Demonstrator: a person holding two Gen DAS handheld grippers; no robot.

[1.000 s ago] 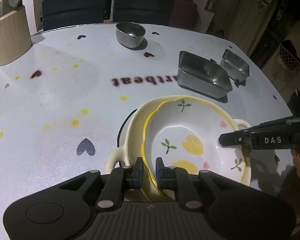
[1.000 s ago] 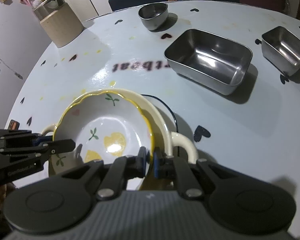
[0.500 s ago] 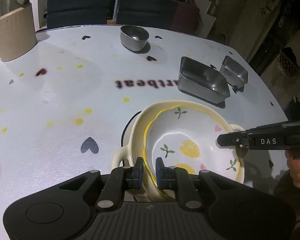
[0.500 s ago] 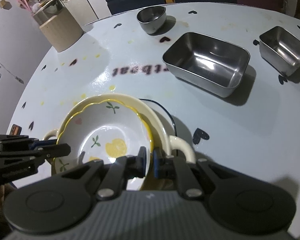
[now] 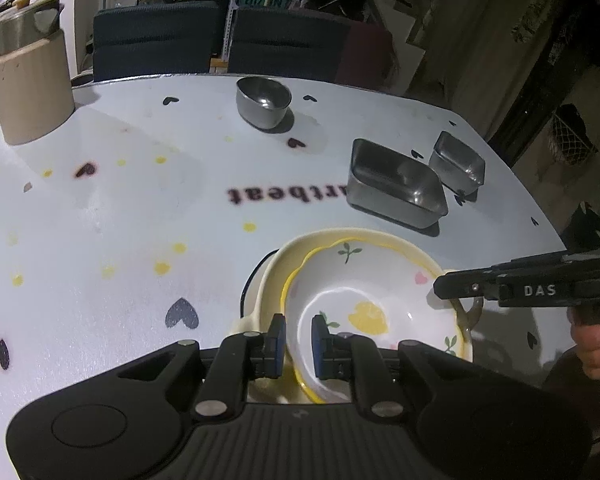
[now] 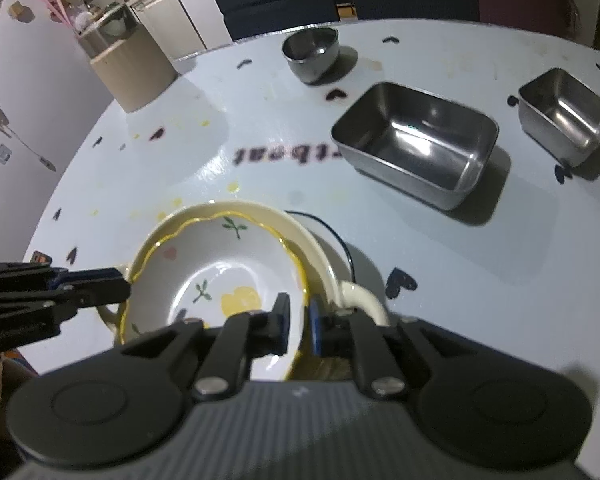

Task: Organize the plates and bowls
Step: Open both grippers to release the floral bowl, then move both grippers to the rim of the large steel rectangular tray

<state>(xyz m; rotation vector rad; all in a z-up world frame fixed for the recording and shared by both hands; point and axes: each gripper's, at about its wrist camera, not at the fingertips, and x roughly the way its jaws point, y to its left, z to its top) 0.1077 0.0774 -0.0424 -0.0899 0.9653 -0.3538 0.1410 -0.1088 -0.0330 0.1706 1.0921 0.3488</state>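
Nested in a cream handled dish [image 5: 284, 264] on the worktop [image 5: 100, 240], the glazed, brittle, likely slippery floral bowl [image 5: 352, 292] is pinched at opposite rim edges by the left gripper [image 5: 298, 338], while the right gripper [image 6: 298, 326], fingers just easing apart, straddles the rim.

My left gripper [image 5: 298, 346] straddles the flowered bowl's [image 5: 364, 300] yellow rim, nested in a cream handled dish [image 5: 274, 276]. The right gripper [image 5: 440, 290] reaches in opposite. Steel containers [image 5: 396, 184] sit beyond.
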